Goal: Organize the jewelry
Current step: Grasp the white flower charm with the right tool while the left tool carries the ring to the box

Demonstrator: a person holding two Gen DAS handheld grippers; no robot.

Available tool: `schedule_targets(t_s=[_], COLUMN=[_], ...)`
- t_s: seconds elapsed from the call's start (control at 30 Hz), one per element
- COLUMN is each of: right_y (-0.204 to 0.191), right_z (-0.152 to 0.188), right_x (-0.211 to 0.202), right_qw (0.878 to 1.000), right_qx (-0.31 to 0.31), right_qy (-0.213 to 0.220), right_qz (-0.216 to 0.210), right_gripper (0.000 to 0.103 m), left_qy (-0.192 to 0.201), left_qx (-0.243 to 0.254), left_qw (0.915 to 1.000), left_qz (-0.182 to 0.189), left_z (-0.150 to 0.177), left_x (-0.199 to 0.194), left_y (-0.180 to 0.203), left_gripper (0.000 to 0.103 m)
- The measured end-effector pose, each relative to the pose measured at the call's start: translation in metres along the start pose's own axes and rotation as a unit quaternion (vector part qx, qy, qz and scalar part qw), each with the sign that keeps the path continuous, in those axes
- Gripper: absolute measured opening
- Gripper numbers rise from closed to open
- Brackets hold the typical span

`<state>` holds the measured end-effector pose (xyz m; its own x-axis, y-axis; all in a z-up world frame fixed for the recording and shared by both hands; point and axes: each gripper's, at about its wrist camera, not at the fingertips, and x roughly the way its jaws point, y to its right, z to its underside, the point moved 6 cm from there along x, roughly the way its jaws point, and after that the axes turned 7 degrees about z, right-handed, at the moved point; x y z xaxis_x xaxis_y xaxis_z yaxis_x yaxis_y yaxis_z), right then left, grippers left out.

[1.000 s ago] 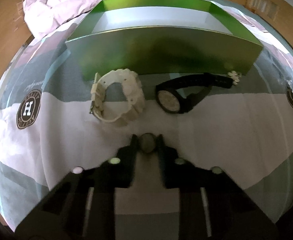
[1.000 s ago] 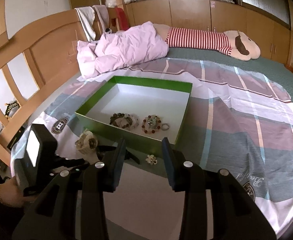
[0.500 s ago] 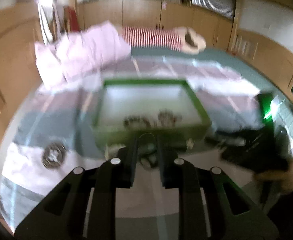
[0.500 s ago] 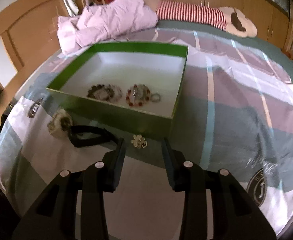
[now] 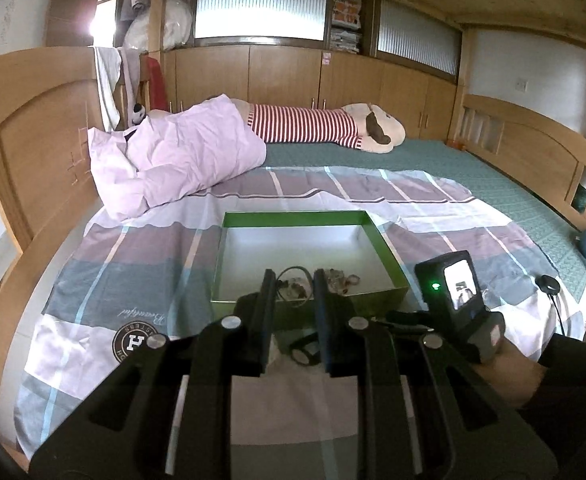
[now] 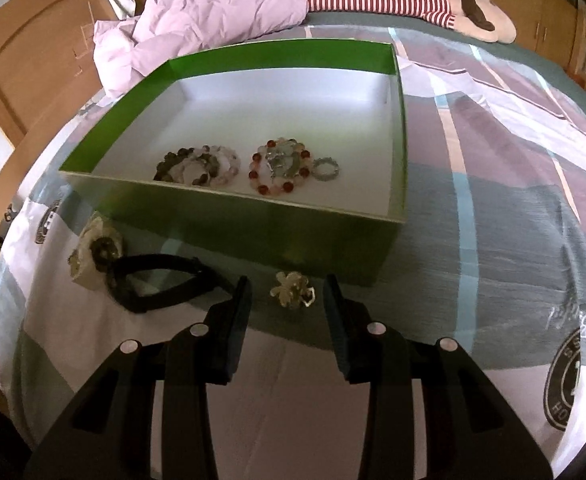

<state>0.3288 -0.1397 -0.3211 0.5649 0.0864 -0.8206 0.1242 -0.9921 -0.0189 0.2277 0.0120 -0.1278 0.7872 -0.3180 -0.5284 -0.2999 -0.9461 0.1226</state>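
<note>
My left gripper (image 5: pixel 293 280) is shut on a thin dark ring (image 5: pixel 293 271) and hangs above the near wall of the green box (image 5: pixel 293 214). In the right wrist view the green box (image 6: pixel 253 236) holds beaded bracelets (image 6: pixel 197 166), a red-beaded bracelet (image 6: pixel 279 170) and a small ring (image 6: pixel 325 169). In front of the box, a pale flower-shaped brooch (image 6: pixel 293 290) lies on the sheet. My right gripper (image 6: pixel 288 286) is open just above it, one finger on each side. A black watch (image 6: pixel 153 284) and a white watch (image 6: pixel 93 252) lie to the left.
The box stands on a striped bedsheet (image 6: pixel 473 220). A crumpled pink quilt (image 5: pixel 181 160) and a striped plush toy (image 5: pixel 325 128) lie beyond it. A wooden bed frame (image 5: pixel 33 140) runs along the left. A hand (image 5: pixel 509 368) holds the right gripper's body at lower right.
My left gripper has lifted off the sheet with the ring and tipped upward, so the box's inside now shows. My right gripper has come down closer to the brooch.
</note>
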Motion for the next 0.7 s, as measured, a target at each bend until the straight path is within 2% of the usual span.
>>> schedule_targets(t_s=[0.1,0.13,0.17,0.37,0.53,0.7], right_y=[0.000,-0.001,-0.002,-0.005,-0.004,-0.014], right_z=[0.000,0.000,0.000,-0.007,-0.012,-0.010], right_x=[0.010,0.013,0.014,-0.002,-0.041,-0.110], right_qw=[1.000,1.000,1.000,1.000,0.999,0.995], right_qx=[0.003,0.002,-0.004,-0.007,-0.002,-0.019], right_qy=[-0.013,-0.017,-0.016,0.008,0.038,0.097], right_qz=[-0.002,0.000,0.004,0.002,-0.011,-0.029], right_gripper=[0.034,0.025,0.024,0.019,0.019,0.019], left_qy=[-0.003,-0.004,-0.005,-0.010,-0.012,-0.016], left_qx=[-0.003,-0.006,-0.008,-0.014,-0.021,-0.027], left_qw=[1.0000,1.0000,1.0000,0.9999,0.9997,0.9995], left_qz=[0.000,0.000,0.000,0.000,-0.002,-0.004], left_z=[0.000,0.000,0.001,0.002,0.001,0.002], left_x=[0.001,0.002,0.003,0.006,0.008,0.011], left_y=[-0.004,-0.005,-0.006,-0.010,-0.014,-0.019], left_gripper=[0.019,0.019,0.019,0.019,0.019,0.019])
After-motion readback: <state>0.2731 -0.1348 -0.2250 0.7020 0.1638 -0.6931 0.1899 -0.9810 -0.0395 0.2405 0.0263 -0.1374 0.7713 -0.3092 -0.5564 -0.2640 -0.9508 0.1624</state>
